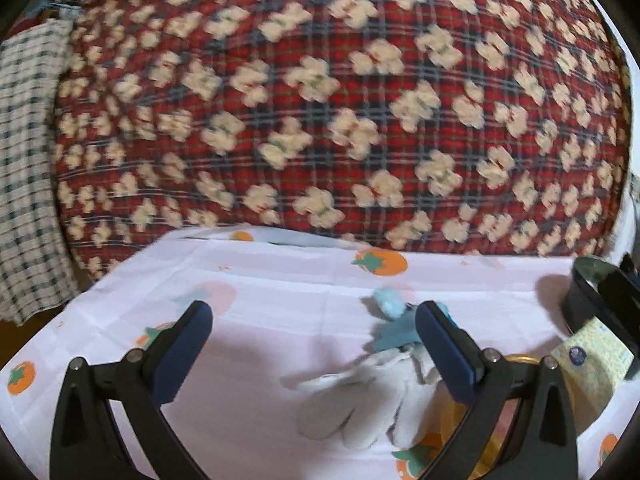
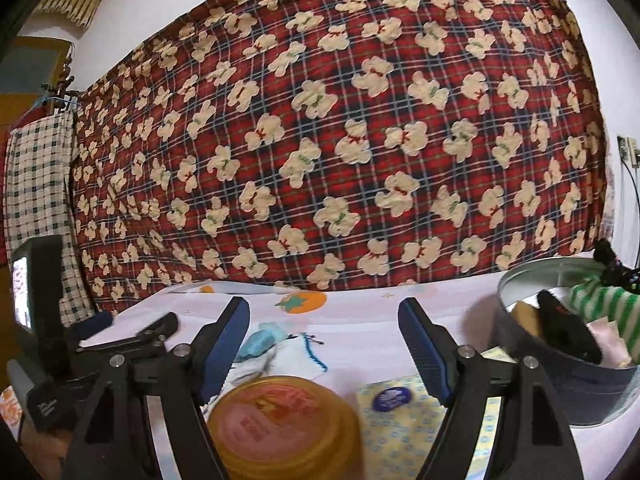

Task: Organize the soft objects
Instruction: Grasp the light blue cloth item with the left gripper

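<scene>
Red plaid blanket with cream teddy bears fills the background; a green-checked cloth hangs left of it. Up front, a round amber plastic jar with pink lid sits on the persimmon-printed white tablecloth.

Red plaid blanket with cream bears; green-striped sock.

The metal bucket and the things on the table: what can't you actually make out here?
- Metal bucket, right wrist view: contents piled up, lower layers hidden; in the left wrist view the frame edge cuts it off.
- White glove, left wrist view: partly behind the left gripper finger.
- Orange tin: lid print blurred.
</scene>
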A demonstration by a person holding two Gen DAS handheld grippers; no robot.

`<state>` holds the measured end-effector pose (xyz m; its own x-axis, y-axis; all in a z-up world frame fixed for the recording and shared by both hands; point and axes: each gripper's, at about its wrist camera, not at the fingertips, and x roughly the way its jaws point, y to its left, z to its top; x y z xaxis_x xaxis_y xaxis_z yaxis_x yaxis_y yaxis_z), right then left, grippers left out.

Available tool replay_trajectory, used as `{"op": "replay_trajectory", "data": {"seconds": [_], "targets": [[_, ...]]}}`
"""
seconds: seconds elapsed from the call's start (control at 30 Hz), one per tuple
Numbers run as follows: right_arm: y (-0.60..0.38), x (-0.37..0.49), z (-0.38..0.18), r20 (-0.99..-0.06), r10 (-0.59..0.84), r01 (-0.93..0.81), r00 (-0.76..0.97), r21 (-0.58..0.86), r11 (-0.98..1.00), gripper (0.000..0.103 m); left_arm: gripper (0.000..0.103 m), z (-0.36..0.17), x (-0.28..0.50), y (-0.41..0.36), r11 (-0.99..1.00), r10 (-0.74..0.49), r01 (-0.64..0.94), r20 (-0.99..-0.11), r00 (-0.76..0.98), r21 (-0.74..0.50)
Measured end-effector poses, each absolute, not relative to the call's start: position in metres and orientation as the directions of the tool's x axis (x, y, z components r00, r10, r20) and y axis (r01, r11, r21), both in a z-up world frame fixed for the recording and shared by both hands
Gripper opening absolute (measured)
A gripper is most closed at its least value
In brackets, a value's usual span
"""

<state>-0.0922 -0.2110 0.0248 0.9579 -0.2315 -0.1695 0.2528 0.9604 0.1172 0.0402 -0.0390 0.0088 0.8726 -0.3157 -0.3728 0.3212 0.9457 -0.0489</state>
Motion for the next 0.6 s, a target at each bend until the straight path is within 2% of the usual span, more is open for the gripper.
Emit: {"op": "replay_trajectory", "data": {"seconds": [0.17,0.33,0.43,0.5,0.53,0.6], "targets": [[-0.208,-0.091,0.026,-0.16,-0.23,0.249,0.96,0.107,0.963,0.079,0.103,0.007,0.057,-0.076,0.88,-0.425,0.475,-0.455,0.782,-0.005],[-0.213,-0.095,0.028,-0.15,-0.247,0.264,0.957,0.106,0.959,0.079,0.102,0.001,0.079,-0.12,0.821,-0.457,0.569,-0.546,0.702,0.044],[-0.217,-0.095,0.028,-0.154,-0.249,0.268,0.956,0.114,0.957,0.079,0.083,-0.007,0.095,-0.131,0.828,-0.409,0.556,-0.596,0.691,0.077],[-0.219,-0.095,0.027,-0.162,-0.248,0.268,0.955,0.12,0.956,0.079,0.058,-0.014,0.109,-0.126,0.824,-0.435,0.566,-0.636,0.637,0.003],[-0.221,-0.094,0.027,-0.167,-0.243,0.265,0.955,0.126,0.956,0.079,0.05,-0.016,0.115,-0.119,0.823,-0.46,0.565,-0.646,0.609,-0.054],[-0.222,-0.093,0.027,-0.174,-0.237,0.261,0.956,0.133,0.956,0.079,0.027,-0.018,0.124,-0.103,0.814,-0.522,0.556,-0.636,0.569,-0.171]]}}
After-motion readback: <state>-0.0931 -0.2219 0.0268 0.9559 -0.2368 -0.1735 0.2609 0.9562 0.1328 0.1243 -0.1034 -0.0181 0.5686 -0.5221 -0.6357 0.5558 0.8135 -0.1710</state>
